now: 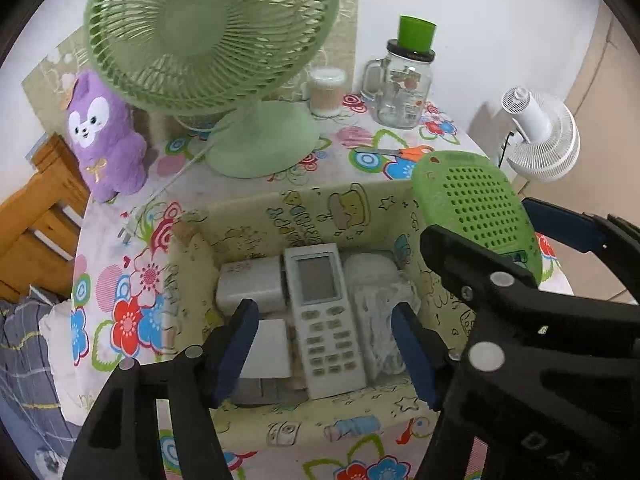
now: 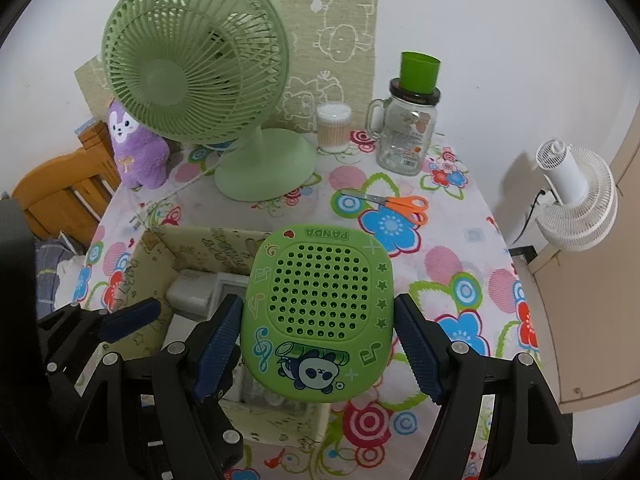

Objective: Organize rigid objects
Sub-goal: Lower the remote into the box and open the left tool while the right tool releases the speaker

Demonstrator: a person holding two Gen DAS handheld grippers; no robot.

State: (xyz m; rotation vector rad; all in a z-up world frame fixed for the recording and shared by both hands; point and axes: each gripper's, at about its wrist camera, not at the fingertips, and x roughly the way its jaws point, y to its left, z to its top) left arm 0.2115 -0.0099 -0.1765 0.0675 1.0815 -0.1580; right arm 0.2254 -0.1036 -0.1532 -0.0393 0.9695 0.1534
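Observation:
A cream printed storage box (image 1: 304, 216) sits on the floral table. Inside lie a white remote control (image 1: 324, 320), a white adapter (image 1: 250, 286) and a white cable bundle (image 1: 378, 300). My left gripper (image 1: 324, 350) is open and empty, its fingers hanging over the box either side of the remote. My right gripper (image 2: 318, 348) is shut on a green panda speaker (image 2: 320, 312), held above the box's (image 2: 208, 240) right side. The speaker also shows in the left wrist view (image 1: 476, 204), with the right gripper's fingers (image 1: 560, 224) around it.
A green desk fan (image 2: 200, 80) stands behind the box, with a purple plush (image 2: 136, 148) to its left. A cotton-swab jar (image 2: 334, 126), a glass mug jar with a green cup on top (image 2: 408, 136) and orange scissors (image 2: 396, 204) lie further back. A white fan (image 2: 576, 200) is off the table's right.

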